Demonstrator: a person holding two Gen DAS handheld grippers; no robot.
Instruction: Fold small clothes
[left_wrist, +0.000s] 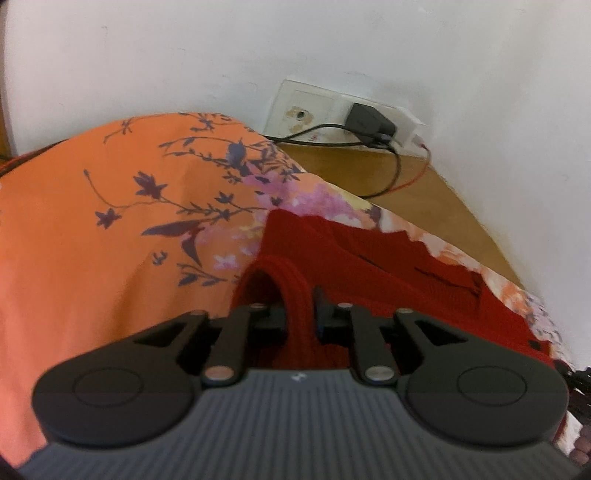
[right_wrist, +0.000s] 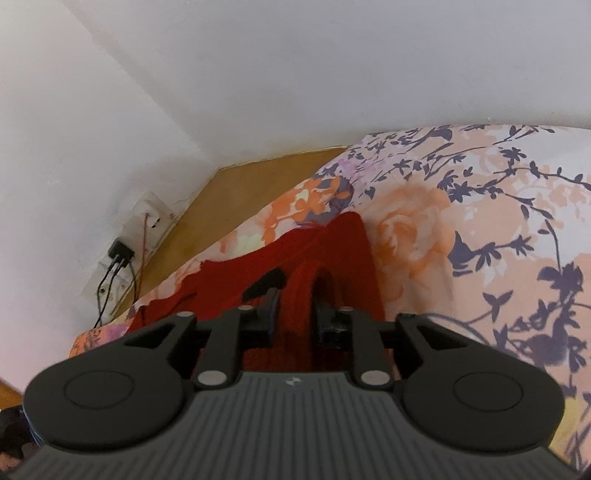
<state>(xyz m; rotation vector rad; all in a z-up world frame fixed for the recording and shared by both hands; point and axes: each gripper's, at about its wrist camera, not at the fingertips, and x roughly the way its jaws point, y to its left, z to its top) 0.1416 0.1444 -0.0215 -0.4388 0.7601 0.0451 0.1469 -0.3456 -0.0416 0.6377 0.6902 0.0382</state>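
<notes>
Red knit garment (left_wrist: 369, 266) on floral bedsheet (left_wrist: 92, 221); no legible writing. Left gripper (left_wrist: 300, 314) and right gripper (right_wrist: 293, 310): jaws clamped on its ribbed edges; garment stretches away toward the far bed edge.

Place: a home bedroom
Bed: floral orange sheet (left_wrist: 110, 221) fills the lower left; wooden bed edge (left_wrist: 424, 192) at right
Wall: white plaster; socket plate (left_wrist: 332, 110) with charger (left_wrist: 369, 120) at upper centre

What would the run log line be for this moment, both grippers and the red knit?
left gripper: shut on red knit garment | right gripper: shut on red knit garment | garment: ribbed edge pinched, rest on floral bedsheet | fold: not yet done
</notes>
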